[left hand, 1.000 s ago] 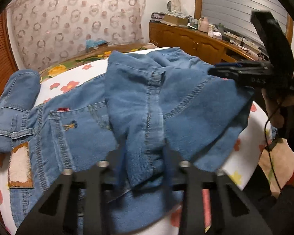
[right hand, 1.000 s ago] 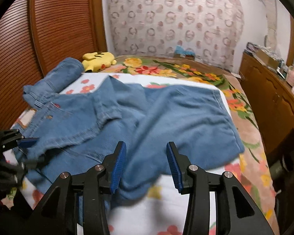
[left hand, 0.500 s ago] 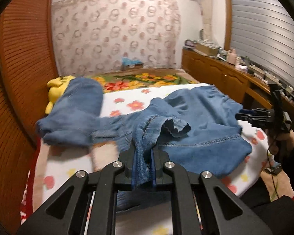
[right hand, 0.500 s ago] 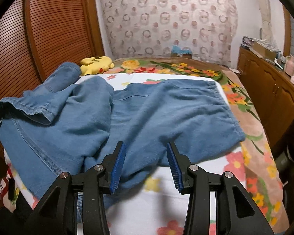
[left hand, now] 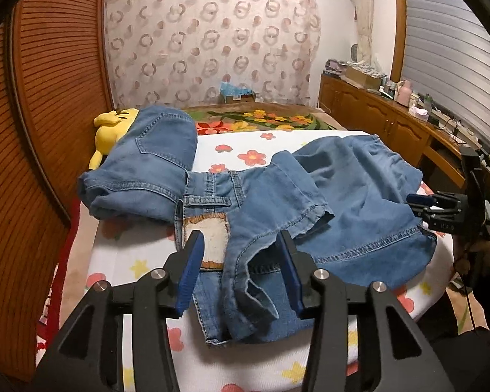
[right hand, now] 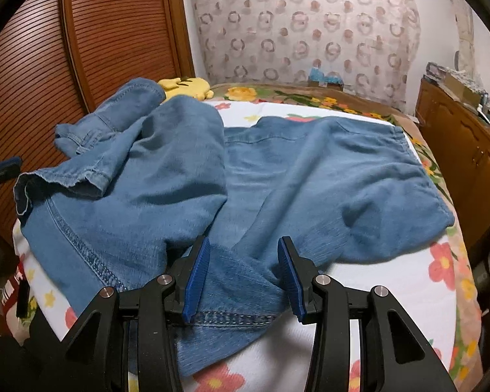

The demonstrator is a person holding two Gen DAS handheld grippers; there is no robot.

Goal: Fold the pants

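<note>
Lying crumpled across the flowered white bed sheet (left hand: pixel 268 364): blue denim pants (left hand: pixel 352 202), spreading over most of the bed, with the waistband end and its pale leather patch (left hand: pixel 209 241) facing the left wrist view, and one leg hem (left hand: pixel 290 219) folding back over the middle. Bunching up toward the far left, near the slatted wooden wall (left hand: pixel 49 104), another part of the denim with a back pocket (left hand: pixel 160 143), partly covering a yellow plush toy (left hand: pixel 111 127). Hovering just above the near edge of the fabric, the left tool (left hand: pixel 241 274), blue pads spreading wide apart, released, gripping nothing, with a fold of cloth sitting between but not being pinched. Hovering likewise over the opposite side of the garment, the right tool (right hand: pixel 241 277), pads also standing apart and released, a stitched seam (right hand: pixel 232 317) running across beneath them. Showing at the right edge of the left wrist view, the same right tool (left hand: pixel 441 209), sitting beside the draping edge of the denim. Hanging behind the bed, a ring-patterned curtain (right hand: pixel 303 23); running along the right wall, a wooden cabinet (left hand: pixel 382 121) carrying small cluttered items.
</note>
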